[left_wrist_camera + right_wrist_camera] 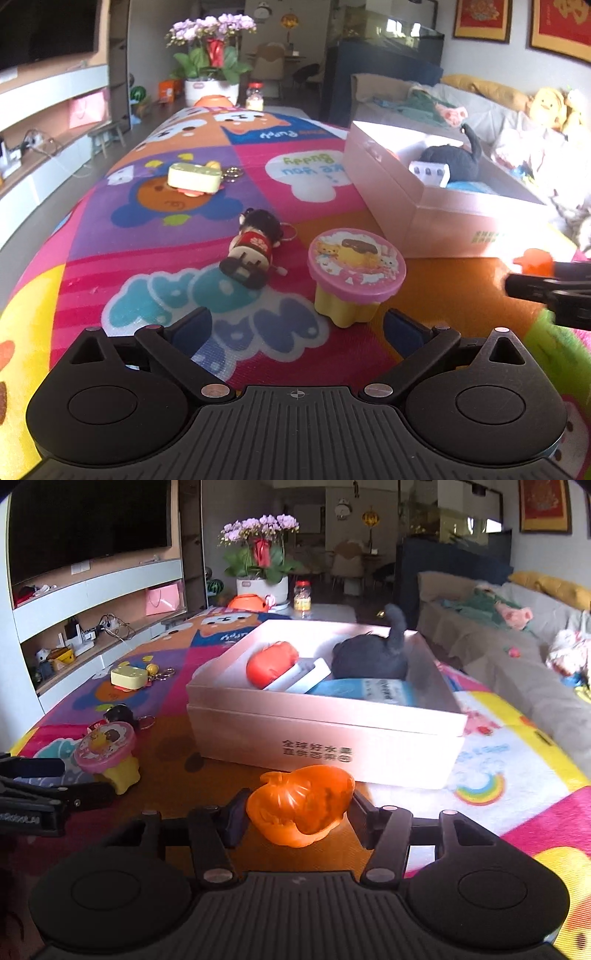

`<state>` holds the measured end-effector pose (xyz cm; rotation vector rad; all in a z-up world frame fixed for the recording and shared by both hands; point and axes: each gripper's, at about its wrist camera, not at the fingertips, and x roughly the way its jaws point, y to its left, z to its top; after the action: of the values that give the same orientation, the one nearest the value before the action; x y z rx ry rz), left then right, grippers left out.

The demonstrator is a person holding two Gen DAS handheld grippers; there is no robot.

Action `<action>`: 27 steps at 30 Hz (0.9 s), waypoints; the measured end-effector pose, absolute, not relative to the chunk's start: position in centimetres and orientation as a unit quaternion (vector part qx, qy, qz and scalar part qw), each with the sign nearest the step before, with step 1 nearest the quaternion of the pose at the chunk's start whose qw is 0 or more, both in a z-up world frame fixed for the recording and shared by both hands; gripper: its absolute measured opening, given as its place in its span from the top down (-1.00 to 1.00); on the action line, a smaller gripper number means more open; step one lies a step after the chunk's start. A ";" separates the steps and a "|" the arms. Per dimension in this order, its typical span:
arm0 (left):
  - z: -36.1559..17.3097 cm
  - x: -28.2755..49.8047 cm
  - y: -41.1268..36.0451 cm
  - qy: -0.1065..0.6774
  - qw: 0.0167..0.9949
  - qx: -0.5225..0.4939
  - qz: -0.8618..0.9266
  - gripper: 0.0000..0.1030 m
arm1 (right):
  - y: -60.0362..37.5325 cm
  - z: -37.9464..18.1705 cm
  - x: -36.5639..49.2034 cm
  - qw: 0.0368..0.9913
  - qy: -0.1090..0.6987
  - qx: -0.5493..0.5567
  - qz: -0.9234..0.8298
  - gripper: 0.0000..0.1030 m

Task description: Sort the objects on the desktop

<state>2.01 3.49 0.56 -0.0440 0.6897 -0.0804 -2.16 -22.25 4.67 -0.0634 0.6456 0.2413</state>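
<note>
Two grippers are at work over the bright play mat (258,177). The right gripper (297,814) has its fingers clamped on an orange toy (301,805), one pad on each side, and the toy sits just short of the near wall of the pink box (321,738). The left gripper (297,326) has its fingers spread wide with nothing between them; a pink-lidded yellow cup (354,275) stands just ahead of its right finger, and a small doll keychain (253,251) lies ahead of its left finger.

My reading is that the orange toy is mid-pick, and its next move calls for a lift clear of the box's front rim, then a carry forward over the open top. Inside, a red pouch (271,662), a dark plush (373,657) and a blue packet (365,690) fill much of the floor, so free room looks tight; the near strip behind the front wall seems the easiest drop. The left gripper has open mat around the cup. A pale green case (194,177) lies farther ahead.
</note>
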 end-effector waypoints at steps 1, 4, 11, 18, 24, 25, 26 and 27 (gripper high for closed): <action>0.5 2.0 3.3 0.339 0.940 -0.016 -0.037 -0.98 | -22.7 4.7 -2.7 0.940 0.319 -0.025 0.119 -0.08; 0.5 2.0 2.7 0.340 0.940 0.003 -0.032 -0.98 | -23.8 4.2 -4.4 0.938 0.328 -0.018 0.110 -0.09; 1.3 0.9 0.9 0.294 0.954 0.047 -0.043 -0.98 | -24.3 3.6 -6.2 0.949 0.303 -0.036 0.080 -0.09; 1.5 2.9 -1.4 0.290 0.953 0.068 -0.053 -0.95 | -24.5 3.6 -6.2 0.950 0.301 -0.025 0.081 -0.09; 1.4 3.9 -1.0 0.304 0.951 0.043 -0.039 -0.35 | -24.6 3.5 -5.8 0.947 0.312 -0.014 0.079 -0.09; 1.5 3.8 -1.0 0.307 0.950 0.044 -0.043 -0.18 | -24.6 3.5 -5.7 0.946 0.314 -0.015 0.077 -0.09; 1.5 3.7 -1.0 0.309 0.949 0.047 -0.047 -0.18 | -24.6 3.4 -5.7 0.946 0.315 -0.017 0.078 -0.09; 1.7 3.4 -1.1 0.310 0.948 0.050 -0.053 -0.18 | -24.5 3.4 -5.6 0.945 0.317 -0.018 0.080 -0.09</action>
<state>3.44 -1.06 1.66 0.1018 0.6314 -0.1084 -5.63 -24.52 3.44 -0.0361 0.6453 0.1626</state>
